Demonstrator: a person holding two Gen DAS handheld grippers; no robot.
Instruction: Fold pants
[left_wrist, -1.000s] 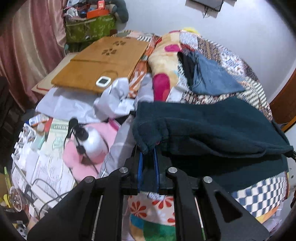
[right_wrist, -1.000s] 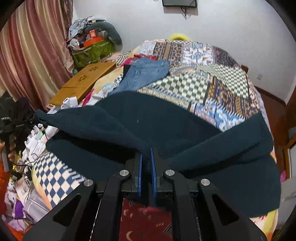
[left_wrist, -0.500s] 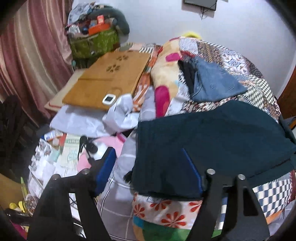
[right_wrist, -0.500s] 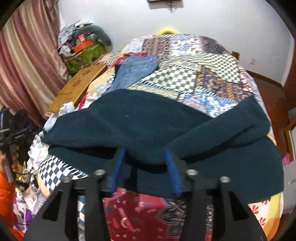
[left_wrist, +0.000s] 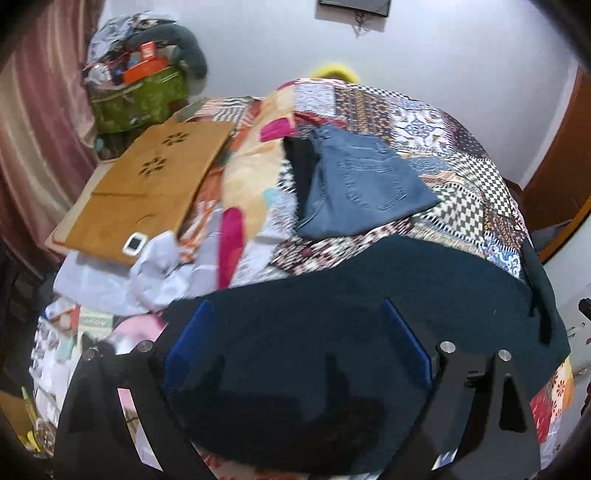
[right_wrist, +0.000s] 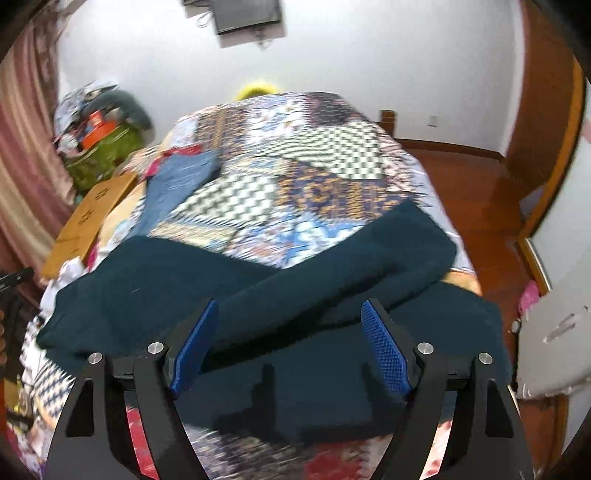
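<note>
**Dark teal pants lie released on the bed, both hand-held grippers spreading above them**

The pants (left_wrist: 332, 332) look like a thick, fleecy knit: soft, limp and fairly light, with a nap that should give the pads good purchase rather than slip. They will sag and drape from wherever they are lifted, so my judgement is that holds belong at an edge or corner of the folded stack, pinching all the layers together, one hold at each end so the span stays taut.

From the left: the left hand-held gripper (left_wrist: 295, 336) hangs over the left end of the pants, near the bed's cluttered left edge. Its jaws are opening, and the blue pads (left_wrist: 188, 332) stand wide apart, pressing on nothing; cloth lies beneath and between them, not pinched.

Further right, the right hand-held gripper (right_wrist: 290, 347) sits over the near edge of the garment, where an upper layer (right_wrist: 332, 273) crosses diagonally over the lower one. Its jaws are opening too, with the fabric below them, untouched.

The pants spread across the near end of the patchwork bed (right_wrist: 295, 177), well apart from the blue jeans (left_wrist: 362, 184) lying farther back.
</note>
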